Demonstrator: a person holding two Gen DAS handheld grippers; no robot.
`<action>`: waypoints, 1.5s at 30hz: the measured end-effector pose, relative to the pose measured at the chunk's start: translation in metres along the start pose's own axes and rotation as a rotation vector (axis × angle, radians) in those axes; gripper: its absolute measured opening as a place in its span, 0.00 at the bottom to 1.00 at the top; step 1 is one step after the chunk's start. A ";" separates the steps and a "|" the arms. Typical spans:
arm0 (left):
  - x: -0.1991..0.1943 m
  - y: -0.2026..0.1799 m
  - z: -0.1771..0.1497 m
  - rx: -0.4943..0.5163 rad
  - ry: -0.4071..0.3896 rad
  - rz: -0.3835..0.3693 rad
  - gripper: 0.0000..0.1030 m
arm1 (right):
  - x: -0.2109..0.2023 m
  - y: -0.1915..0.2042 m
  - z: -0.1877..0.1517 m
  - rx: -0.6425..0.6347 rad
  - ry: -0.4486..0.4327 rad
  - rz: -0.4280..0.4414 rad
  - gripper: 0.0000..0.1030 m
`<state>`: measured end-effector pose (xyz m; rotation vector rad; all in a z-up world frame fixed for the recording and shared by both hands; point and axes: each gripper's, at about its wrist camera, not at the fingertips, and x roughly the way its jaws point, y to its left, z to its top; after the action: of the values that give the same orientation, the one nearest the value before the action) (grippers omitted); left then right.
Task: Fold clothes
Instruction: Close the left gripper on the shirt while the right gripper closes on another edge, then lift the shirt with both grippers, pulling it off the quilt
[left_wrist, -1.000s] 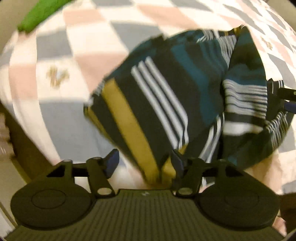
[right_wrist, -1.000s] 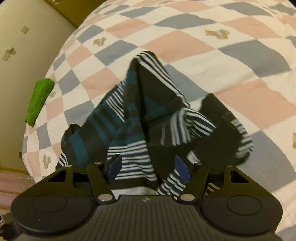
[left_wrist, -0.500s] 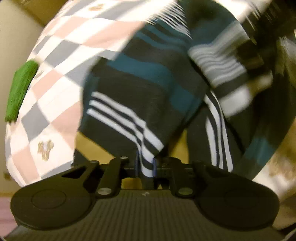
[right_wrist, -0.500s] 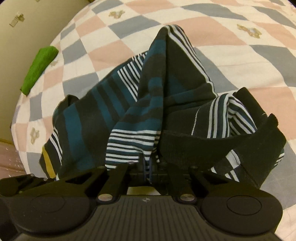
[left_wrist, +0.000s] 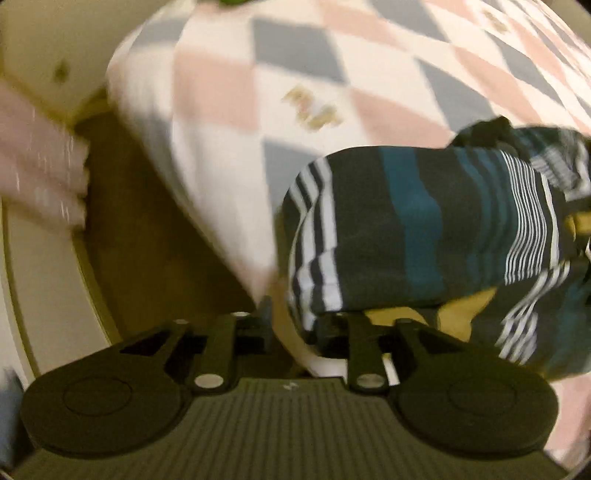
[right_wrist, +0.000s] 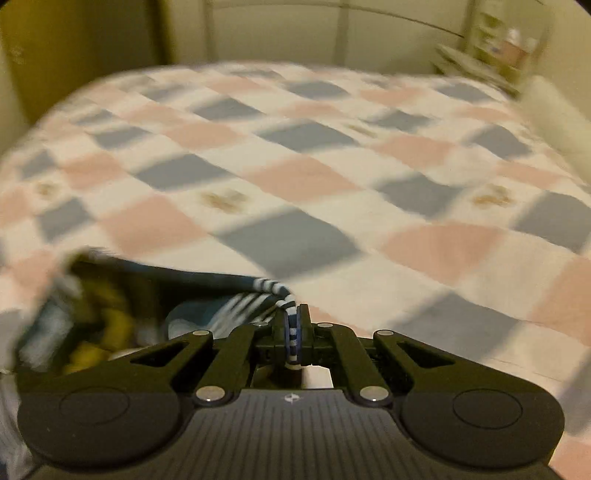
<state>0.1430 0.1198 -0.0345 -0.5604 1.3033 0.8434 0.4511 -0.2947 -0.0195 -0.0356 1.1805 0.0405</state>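
A dark striped garment (left_wrist: 424, 236) with teal, white and mustard bands hangs in front of my left gripper (left_wrist: 295, 325), above the checked bed cover (left_wrist: 236, 96). The left jaws stand close together with a striped fold of the garment between them. In the right wrist view my right gripper (right_wrist: 293, 332) is shut on a striped edge of the same garment (right_wrist: 184, 291), which trails off to the left over the bed cover (right_wrist: 314, 177). Both views are motion-blurred.
The bed's left edge drops to a brown floor (left_wrist: 147, 266) beside a pale wall (left_wrist: 44, 40). A pink blurred object (left_wrist: 40, 158) is at the far left. A headboard rail (right_wrist: 343, 33) and cluttered shelf (right_wrist: 506, 44) stand beyond the bed.
Both grippers closed on the garment, then lifted and swung. The left view now points at the bed's edge and floor; the right view points level across the bed.
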 end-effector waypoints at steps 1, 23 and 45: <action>-0.002 -0.002 -0.003 0.026 0.010 -0.007 0.25 | 0.000 -0.013 0.001 0.012 0.008 -0.044 0.02; 0.061 -0.084 0.090 0.271 -0.018 -0.238 0.31 | 0.015 0.174 -0.003 -0.314 0.117 0.341 0.59; 0.152 -0.138 0.129 0.347 0.100 -0.339 0.17 | 0.108 0.298 0.076 -0.625 0.062 0.427 0.54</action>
<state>0.3375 0.1708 -0.1700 -0.5302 1.3592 0.3035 0.5473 0.0076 -0.0929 -0.3355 1.1819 0.7883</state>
